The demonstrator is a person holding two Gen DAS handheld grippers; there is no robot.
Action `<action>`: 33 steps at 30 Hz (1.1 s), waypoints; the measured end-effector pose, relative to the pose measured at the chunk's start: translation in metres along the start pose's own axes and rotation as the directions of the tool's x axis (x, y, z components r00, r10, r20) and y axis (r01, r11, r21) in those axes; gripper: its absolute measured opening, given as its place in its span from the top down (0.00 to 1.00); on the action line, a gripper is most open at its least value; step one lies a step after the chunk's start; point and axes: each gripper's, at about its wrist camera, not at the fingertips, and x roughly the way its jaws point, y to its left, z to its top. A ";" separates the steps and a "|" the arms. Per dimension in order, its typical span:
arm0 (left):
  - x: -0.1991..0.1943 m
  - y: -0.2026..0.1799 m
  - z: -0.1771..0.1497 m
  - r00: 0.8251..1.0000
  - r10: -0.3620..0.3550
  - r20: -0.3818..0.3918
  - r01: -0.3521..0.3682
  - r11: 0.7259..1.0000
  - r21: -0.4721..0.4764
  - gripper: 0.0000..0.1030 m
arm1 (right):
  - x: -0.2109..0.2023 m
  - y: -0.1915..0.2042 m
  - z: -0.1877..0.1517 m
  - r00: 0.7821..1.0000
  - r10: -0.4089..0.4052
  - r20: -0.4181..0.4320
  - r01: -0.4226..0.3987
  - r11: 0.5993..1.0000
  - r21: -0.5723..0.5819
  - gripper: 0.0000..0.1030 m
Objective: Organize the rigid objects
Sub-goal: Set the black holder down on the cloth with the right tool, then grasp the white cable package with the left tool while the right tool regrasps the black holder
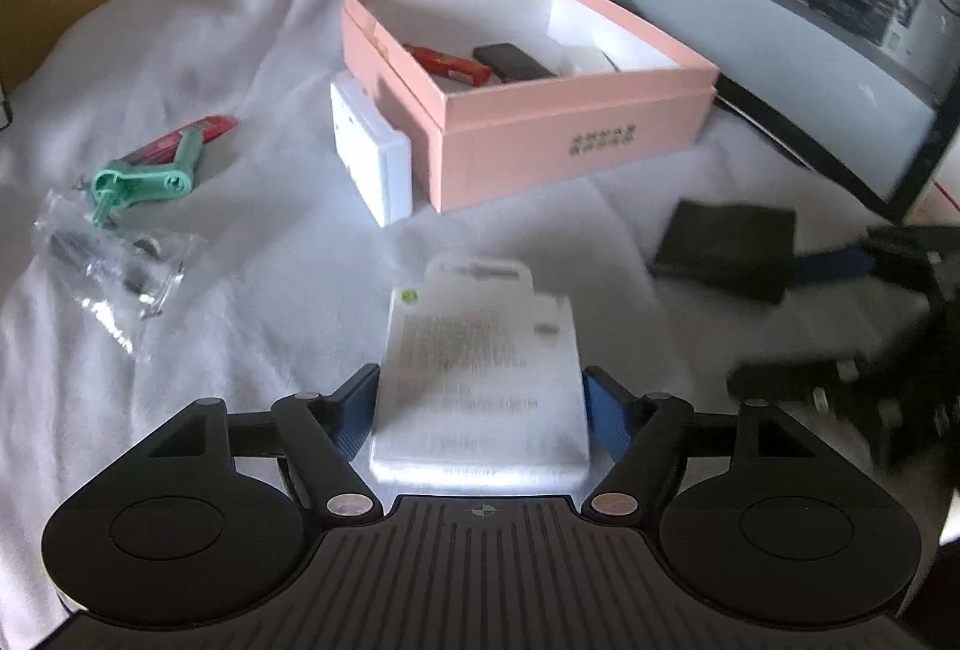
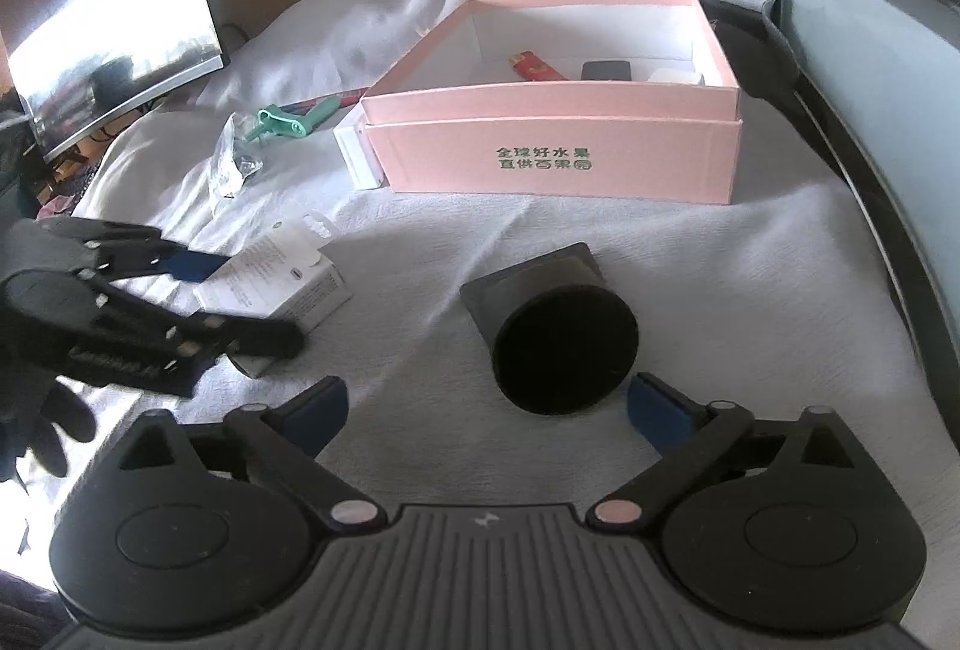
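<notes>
A white retail box (image 1: pixel 480 368) with printed text lies flat on the white cloth. My left gripper (image 1: pixel 483 404) is open around its near end, with a blue pad close beside each long side. A black cylinder on a square base (image 2: pixel 564 344) lies on its side. My right gripper (image 2: pixel 489 407) is open wide just behind it, and its pads are clear of the cylinder. The open pink box (image 1: pixel 576 140) at the back holds a red lighter (image 1: pixel 447 62), a black block (image 1: pixel 513 60) and a white piece (image 1: pixel 591 63).
A white rectangular box (image 1: pixel 372 152) leans against the pink box's left side. Further left lie a green plastic tool (image 1: pixel 150 176), a red pen-like item (image 1: pixel 192 134) and a clear bag of small parts (image 1: pixel 114 260). Monitors stand at the right (image 1: pixel 810 38) and far left (image 2: pixel 108 20).
</notes>
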 end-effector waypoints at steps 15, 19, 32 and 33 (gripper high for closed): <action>-0.018 -0.013 -0.021 0.998 -0.020 0.061 0.018 0.999 0.026 0.29 | 0.014 0.004 0.034 0.996 -0.085 0.015 0.087 0.982 -0.165 0.17; -0.033 -0.017 -0.026 0.998 -0.025 0.056 0.023 0.999 0.023 0.29 | 0.031 0.002 0.039 0.996 -0.086 -0.019 0.082 0.985 -0.153 0.38; -0.068 -0.041 0.000 0.984 -0.155 0.088 0.148 0.986 0.081 0.29 | -0.068 0.022 0.041 0.995 -0.076 0.057 0.087 0.969 -0.230 0.90; -0.068 -0.040 0.010 0.980 -0.170 0.104 0.162 0.983 0.083 0.29 | -0.074 0.019 0.042 0.995 -0.076 0.060 0.087 0.974 -0.209 0.91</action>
